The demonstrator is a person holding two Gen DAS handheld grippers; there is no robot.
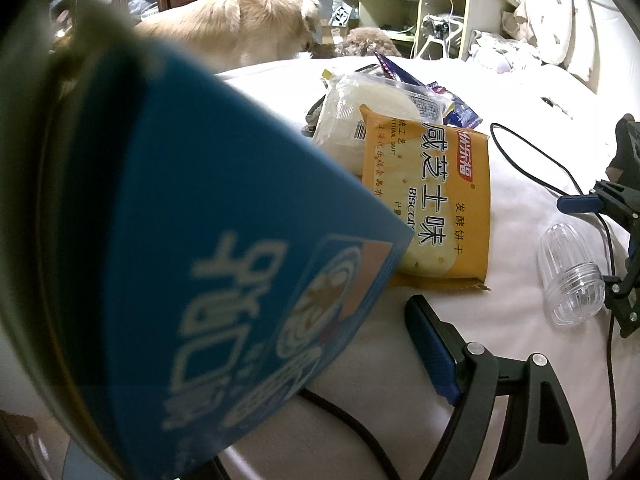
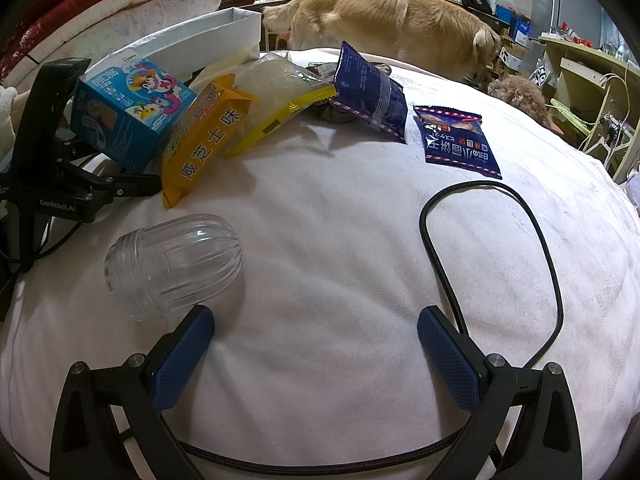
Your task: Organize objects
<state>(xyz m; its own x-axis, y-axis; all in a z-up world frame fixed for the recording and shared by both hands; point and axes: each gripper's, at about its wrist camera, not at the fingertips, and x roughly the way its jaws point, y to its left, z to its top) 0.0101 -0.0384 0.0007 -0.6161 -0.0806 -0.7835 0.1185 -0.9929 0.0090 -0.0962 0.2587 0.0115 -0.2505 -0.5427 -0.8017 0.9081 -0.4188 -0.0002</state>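
1. Your orange biscuit packet [image 1: 436,200] reads "BISCUIT", with large Chinese characters "咸芝士味".
2. The left hand-held gripper [image 2: 86,120] carries "GenRobot.AI" on its black body.
3. On your blue box [image 2: 128,114] and the blue snack packet [image 2: 458,142], the Chinese print is too blurred to read surely.

White-covered bed [image 2: 340,248] w/ snacks lying on it: orange biscuit pack [image 2: 204,144], clear bread bag [image 2: 276,84], two navy packets [image 2: 368,92] [image 2: 456,140]. Clear plastic jar [image 2: 172,264] on its side near front; black cable [image 2: 492,248] loops at right.
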